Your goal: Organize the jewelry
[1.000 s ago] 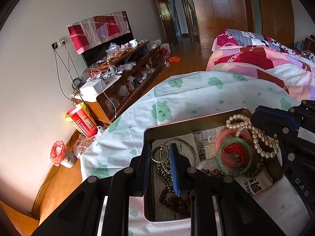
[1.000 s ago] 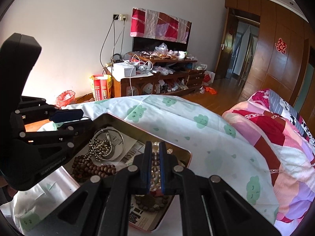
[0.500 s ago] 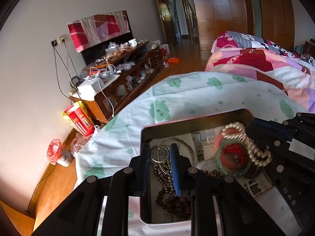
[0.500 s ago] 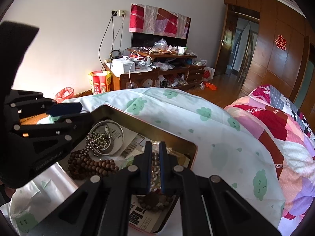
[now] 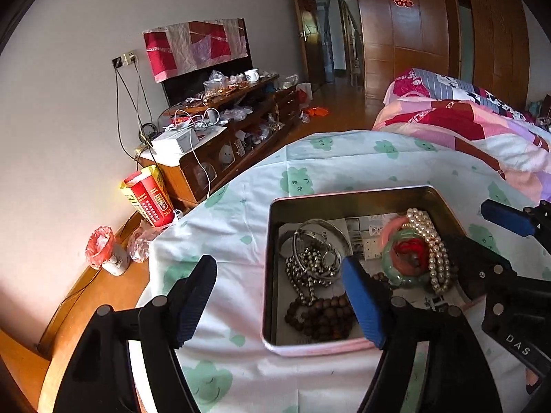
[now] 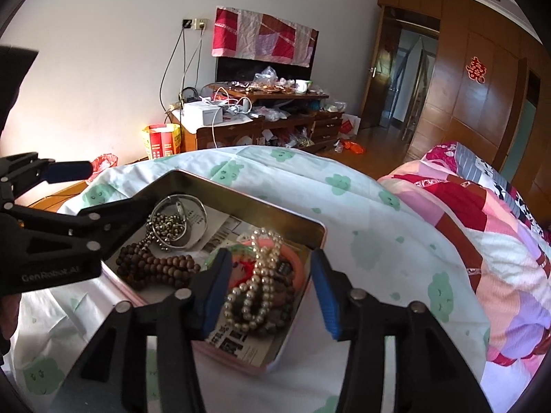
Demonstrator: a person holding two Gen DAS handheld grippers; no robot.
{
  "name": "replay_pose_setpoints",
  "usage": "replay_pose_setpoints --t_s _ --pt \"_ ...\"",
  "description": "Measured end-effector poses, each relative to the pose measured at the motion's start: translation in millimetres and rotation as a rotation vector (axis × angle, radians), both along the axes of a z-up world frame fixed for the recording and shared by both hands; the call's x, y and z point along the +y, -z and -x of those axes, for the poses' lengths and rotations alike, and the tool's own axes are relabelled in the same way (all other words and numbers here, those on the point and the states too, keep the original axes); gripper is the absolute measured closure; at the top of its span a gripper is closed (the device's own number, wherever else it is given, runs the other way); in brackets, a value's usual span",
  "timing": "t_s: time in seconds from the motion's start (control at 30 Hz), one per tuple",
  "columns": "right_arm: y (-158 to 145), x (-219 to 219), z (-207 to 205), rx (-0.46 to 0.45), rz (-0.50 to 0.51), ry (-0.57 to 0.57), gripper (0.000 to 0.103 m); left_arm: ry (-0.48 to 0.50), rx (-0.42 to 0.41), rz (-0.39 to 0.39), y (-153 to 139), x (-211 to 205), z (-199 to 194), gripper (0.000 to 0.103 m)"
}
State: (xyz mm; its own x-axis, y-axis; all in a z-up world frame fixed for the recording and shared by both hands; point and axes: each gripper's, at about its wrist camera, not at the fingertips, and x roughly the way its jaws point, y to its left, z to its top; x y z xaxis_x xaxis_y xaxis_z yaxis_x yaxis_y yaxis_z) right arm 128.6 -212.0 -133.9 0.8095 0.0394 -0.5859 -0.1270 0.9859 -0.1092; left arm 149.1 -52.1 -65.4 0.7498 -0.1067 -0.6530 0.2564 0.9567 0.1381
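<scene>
A pink-rimmed metal tin point(image 5: 272, 275) lies on a sheet with green cloud prints. It holds silver bangles point(image 5: 320, 237), a steel bead chain point(image 5: 306, 268), brown wooden beads point(image 5: 320, 316), a green bangle point(image 5: 396, 275) and a pearl strand point(image 5: 435, 258). My left gripper point(image 5: 277, 272) is opening. One of its fingers is outside the tin's left wall and the other is inside, with no pad pressing on anything. My right gripper point(image 6: 270, 261) is also opening, and the pearl strand point(image 6: 255, 285) lies loose between its fingers. Each gripper shows in the other's view: the right gripper point(image 5: 468, 225) and the left gripper point(image 6: 120, 184).
A patchwork quilt point(image 6: 465, 213) covers the bed to the right. A cluttered wooden TV cabinet point(image 5: 224, 137) stands along the far wall, with a red-and-yellow box point(image 5: 148, 196) and a small bin point(image 5: 103, 251) on the wooden floor. A doorway opens at the back.
Both grippers have opened. The left one let go of the silver bangles and chain and drew back a little. The right one released the pearl strand, which now rests in the tin.
</scene>
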Motion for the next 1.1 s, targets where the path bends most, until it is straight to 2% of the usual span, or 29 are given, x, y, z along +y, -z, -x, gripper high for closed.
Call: replay_pose_setpoints --t_s 0.2,1.1 --pt "-3 0 12 -0.017 -0.027 0.008 0.046 -0.001 -0.017 0.002 -3 6 14 0.028" --pt "-8 -1 17 -0.032 -0.028 0.007 0.042 -0.017 -0.009 0.0 -5 15 18 0.028"
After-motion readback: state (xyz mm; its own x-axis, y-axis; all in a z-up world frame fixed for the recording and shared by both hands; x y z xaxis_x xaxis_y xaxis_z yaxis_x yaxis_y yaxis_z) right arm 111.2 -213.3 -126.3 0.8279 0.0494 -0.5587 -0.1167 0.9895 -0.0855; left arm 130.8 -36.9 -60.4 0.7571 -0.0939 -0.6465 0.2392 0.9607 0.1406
